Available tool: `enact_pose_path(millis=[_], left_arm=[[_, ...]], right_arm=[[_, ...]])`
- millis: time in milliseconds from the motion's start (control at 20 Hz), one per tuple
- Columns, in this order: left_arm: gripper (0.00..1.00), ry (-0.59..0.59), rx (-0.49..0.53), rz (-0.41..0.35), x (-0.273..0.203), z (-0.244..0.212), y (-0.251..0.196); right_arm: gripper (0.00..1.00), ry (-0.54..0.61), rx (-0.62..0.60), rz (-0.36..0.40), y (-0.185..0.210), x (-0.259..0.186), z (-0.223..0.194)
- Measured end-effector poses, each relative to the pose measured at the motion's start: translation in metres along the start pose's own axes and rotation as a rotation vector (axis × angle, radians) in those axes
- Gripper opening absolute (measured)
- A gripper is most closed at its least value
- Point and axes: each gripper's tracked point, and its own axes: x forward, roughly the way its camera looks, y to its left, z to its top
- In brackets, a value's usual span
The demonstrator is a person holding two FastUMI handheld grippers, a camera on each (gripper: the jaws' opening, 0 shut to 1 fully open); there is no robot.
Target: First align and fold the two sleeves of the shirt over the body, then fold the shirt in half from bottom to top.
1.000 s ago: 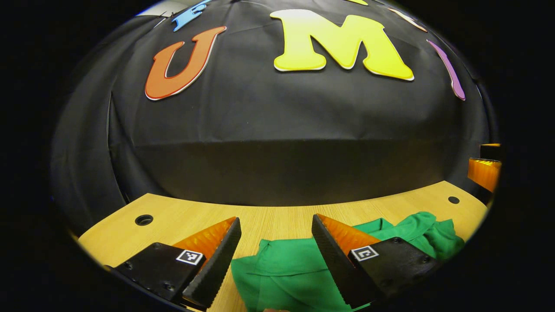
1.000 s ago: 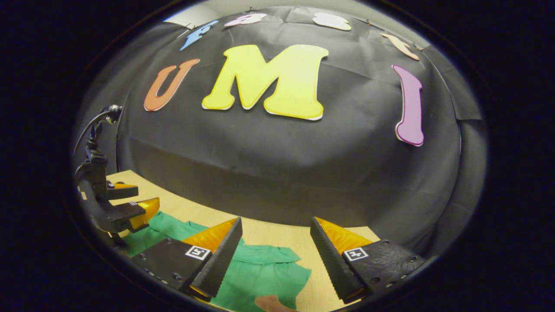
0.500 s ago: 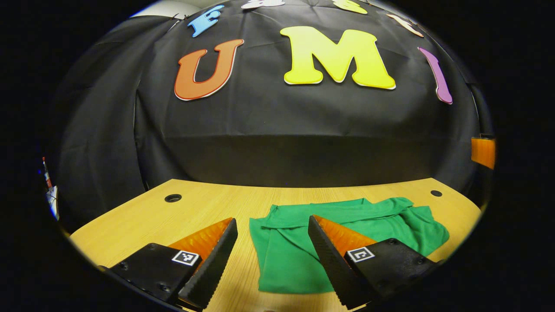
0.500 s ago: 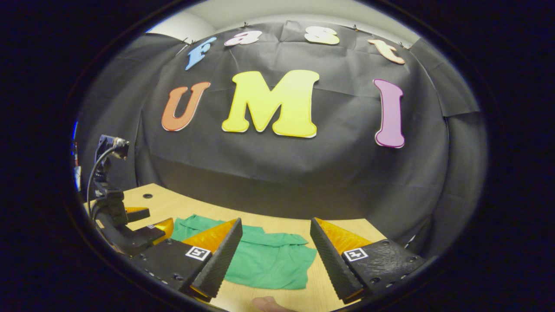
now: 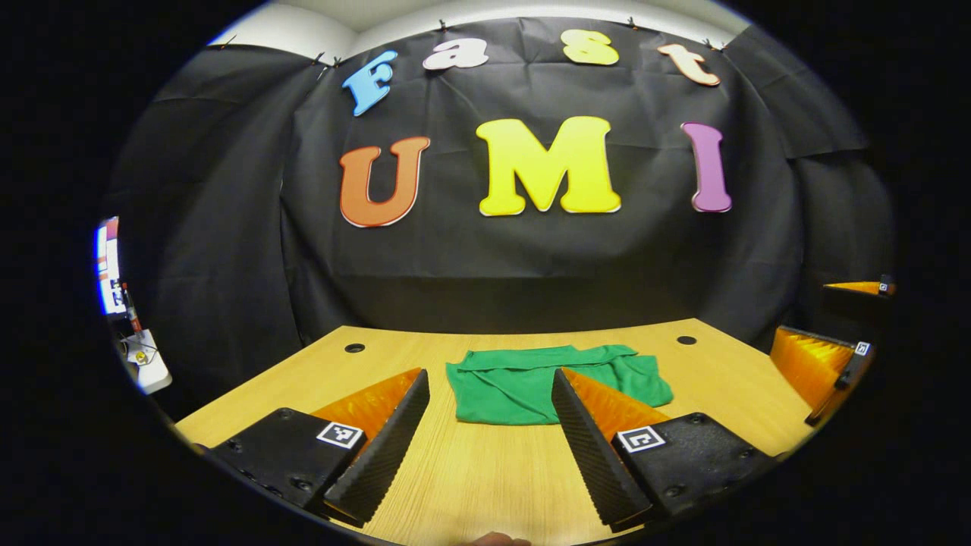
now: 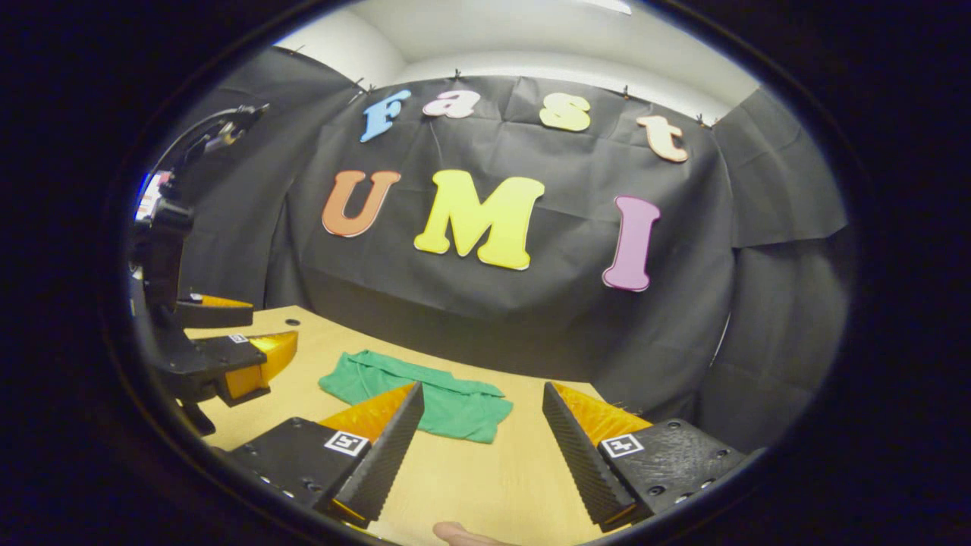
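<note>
The green shirt lies folded into a compact bundle on the wooden table, flat and untouched. In the left gripper view my left gripper hovers open, set back from the shirt's near edge with nothing between its fingers. At the right edge of that view the right gripper stands open too. The right gripper view has the shirt ahead and a little left of my open right gripper. The left gripper is off to its left, above the table, also apart from the cloth.
Two round cable holes sit near the table's back corners. The black cloth wall closes the back and sides. A fingertip of the holding hand peeks in at the bottom. Bare wood lies between the grippers and the shirt.
Both grippers have drawn back and risen away from the shirt, which was right under their fingers and now lies farther off. Both stayed open throughout.
</note>
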Motion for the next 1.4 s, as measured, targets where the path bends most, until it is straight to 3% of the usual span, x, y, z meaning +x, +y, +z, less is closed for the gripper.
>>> enact_pose_path(millis=[200, 400, 600, 900, 1400], left_arm=[[1.00, -0.023, 0.003, -0.020, -0.062, 0.003, -0.015], [1.00, 0.002, -0.032, -0.041, -0.090, -0.015, -0.018], [1.00, -0.002, -0.076, -0.048, -0.091, -0.022, -0.007], [1.00, -0.008, -0.097, 0.000, -0.089, -0.018, 0.010], [1.00, -0.002, -0.072, -0.030, -0.086, -0.024, -0.002]], right_arm=[[0.96, -0.006, 0.009, -0.071, -0.023, -0.055, -0.005], [0.95, -0.084, 0.024, -0.122, -0.042, -0.084, 0.007], [0.95, -0.091, 0.140, -0.025, -0.029, -0.096, -0.001], [0.96, -0.086, 0.096, -0.035, -0.038, -0.089, -0.010], [0.97, -0.012, 0.084, -0.025, -0.029, -0.072, -0.035]])
